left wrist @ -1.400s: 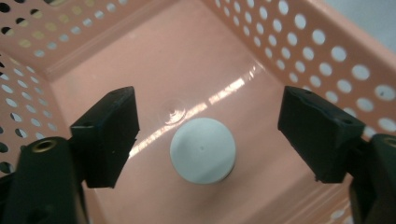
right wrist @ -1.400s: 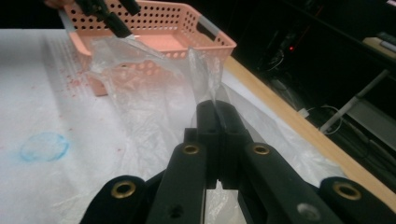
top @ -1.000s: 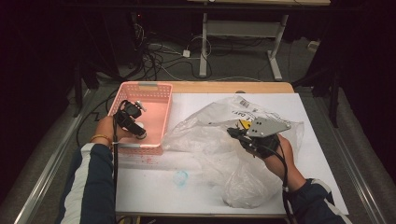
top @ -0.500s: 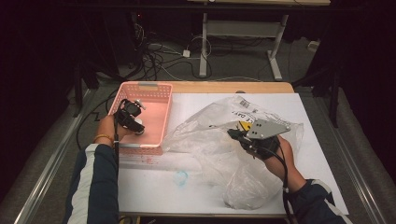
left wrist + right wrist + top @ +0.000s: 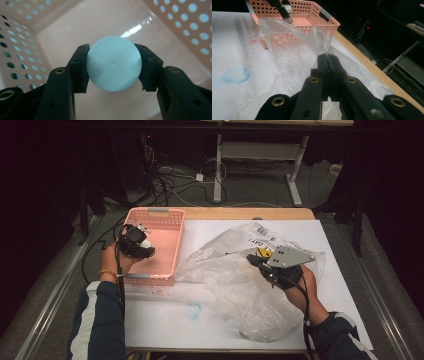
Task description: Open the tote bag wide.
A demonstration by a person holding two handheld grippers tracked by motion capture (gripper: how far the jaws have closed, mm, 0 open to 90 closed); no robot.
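The left gripper [image 5: 113, 67] had its jaws closed on a pale blue round cap [image 5: 114, 67], one jaw pressed against each side of its rim, so the cap's flat face was turned toward the camera and sat squarely between them. In the right gripper view the same gripper showed farther off with what looked like a small white bottle [image 5: 287, 12] hanging under it, so the cap was probably the top of that bottle, though its body was hidden behind the cap in the left gripper view. It hung over the floor of the pink perforated basket [image 5: 172, 247], apparently not touching it, which suggested the bottle was held there to be set down inside. The right gripper [image 5: 327, 63] had its jaws drawn fully together on a fold of the clear plastic bag [image 5: 235, 270], pinching the film so that it rose in a tented ridge from the jaws toward the basket. That hold seemed meant to keep the bag lifted and steady. The rest of the bag lay crumpled across the white surface [image 5: 165, 320], beside a faint blue ring stain [image 5: 194, 310] and some red specks near the basket.
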